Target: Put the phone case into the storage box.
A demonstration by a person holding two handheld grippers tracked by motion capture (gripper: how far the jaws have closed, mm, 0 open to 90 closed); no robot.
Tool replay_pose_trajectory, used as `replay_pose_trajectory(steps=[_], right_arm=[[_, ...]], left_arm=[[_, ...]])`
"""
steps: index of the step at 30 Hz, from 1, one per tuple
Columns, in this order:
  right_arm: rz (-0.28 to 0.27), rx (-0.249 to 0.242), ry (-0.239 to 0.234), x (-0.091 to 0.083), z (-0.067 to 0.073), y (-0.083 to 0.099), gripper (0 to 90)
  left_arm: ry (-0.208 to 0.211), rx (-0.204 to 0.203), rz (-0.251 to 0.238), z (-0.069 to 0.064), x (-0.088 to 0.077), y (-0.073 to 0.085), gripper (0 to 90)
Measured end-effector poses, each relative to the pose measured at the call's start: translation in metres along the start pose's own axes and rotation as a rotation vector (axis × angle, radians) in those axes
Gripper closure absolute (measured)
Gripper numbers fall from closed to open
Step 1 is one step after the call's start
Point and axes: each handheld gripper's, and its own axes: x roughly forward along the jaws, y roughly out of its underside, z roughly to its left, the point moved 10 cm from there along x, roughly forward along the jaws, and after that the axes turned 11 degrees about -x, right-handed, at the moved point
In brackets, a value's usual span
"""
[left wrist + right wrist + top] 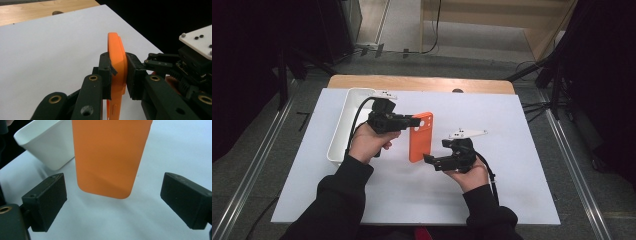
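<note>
An orange phone case [420, 136] is held off the white mat, its camera cut-out end toward the far side. My left gripper [418, 120] is shut on that upper end; in the left gripper view both pads press the case's [117, 57] thin edge from either side. My right gripper [428, 160] hovers by the case's lower end with its jaws wide apart. In the right gripper view the rounded bottom of the case [110, 157] hangs just beyond the open right gripper [112, 205], touching neither pad.
A white rectangular bin [343, 125] stands at the mat's left side, close behind my left hand, also seen as the bin [47, 142] in the right gripper view. The white mat [512, 150] covers a wooden table; floor rails run along both sides.
</note>
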Motion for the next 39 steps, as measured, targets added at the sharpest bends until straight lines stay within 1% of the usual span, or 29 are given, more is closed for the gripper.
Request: replay_pose_trajectory(steps=[5, 6, 7, 8, 9, 10, 13, 18, 20, 22, 24, 27, 31, 33, 34, 35, 37, 38, 39], right_arm=[[0.022, -0.023, -0.034, -0.011, -0.001, 0.001, 5.8], [0.022, -0.025, -0.043, -0.012, -0.001, 0.000, 5.8], [0.024, -0.029, -0.054, -0.013, -0.001, 0.000, 5.9], [0.024, -0.029, -0.054, -0.013, -0.001, 0.000, 5.9], [0.032, -0.036, -0.088, -0.014, 0.002, 0.000, 10.5], [0.033, -0.043, -0.099, -0.015, 0.003, -0.001, 12.9], [0.042, -0.067, -0.104, -0.017, 0.005, 0.000, 12.9], [0.057, -0.082, -0.111, -0.020, 0.003, 0.002, 12.9], [0.068, -0.109, -0.111, -0.023, 0.001, 0.003, 12.9], [0.081, -0.151, -0.103, -0.027, 0.001, 0.003, 12.9], [0.084, -0.167, -0.113, -0.030, 0.001, 0.003, 12.9], [0.091, -0.174, -0.128, -0.034, 0.001, 0.002, 12.9], [0.113, -0.198, -0.142, -0.038, 0.001, 0.003, 13.3], [0.109, -0.202, -0.152, -0.041, 0.000, 0.002, 13.6], [0.111, -0.195, -0.158, -0.042, 0.000, 0.001, 13.6], [0.110, -0.201, -0.163, -0.043, -0.001, 0.001, 13.6], [0.110, -0.214, -0.167, -0.045, -0.001, 0.000, 13.6], [0.106, -0.230, -0.177, -0.046, 0.000, -0.001, 13.7], [0.098, -0.242, -0.187, -0.047, 0.001, -0.002, 13.6]], left_arm=[[0.024, 0.028, 0.013, -0.008, -0.006, 0.002, 76.9], [0.024, 0.028, 0.013, -0.008, -0.006, 0.002, 76.8], [0.036, 0.035, 0.019, -0.011, -0.008, 0.003, 76.8], [0.036, 0.035, 0.019, -0.011, -0.008, 0.003, 76.8], [0.046, 0.040, 0.019, -0.013, -0.010, 0.003, 76.8], [0.052, 0.043, 0.019, -0.014, -0.011, 0.003, 76.9], [0.067, 0.058, 0.019, -0.017, -0.013, 0.003, 76.8], [0.068, 0.106, 0.037, -0.017, -0.012, 0.008, 76.8], [0.074, 0.120, 0.043, -0.018, -0.011, 0.009, 76.8], [0.069, 0.117, 0.062, -0.017, -0.010, 0.012, 76.8], [0.064, 0.116, 0.073, -0.016, -0.009, 0.014, 76.8], [0.066, 0.122, 0.085, -0.015, -0.008, 0.016, 76.8], [0.092, 0.131, 0.095, -0.018, -0.008, 0.018, 76.8], [0.094, 0.142, 0.097, -0.019, -0.008, 0.019, 76.8], [0.094, 0.146, 0.097, -0.020, -0.008, 0.020, 76.8], [0.095, 0.154, 0.099, -0.020, -0.008, 0.020, 76.8], [0.121, 0.163, 0.097, -0.024, -0.008, 0.022, 76.8], [0.137, 0.163, 0.097, -0.027, -0.008, 0.022, 76.8], [0.145, 0.177, 0.098, -0.029, -0.007, 0.023, 76.8]])
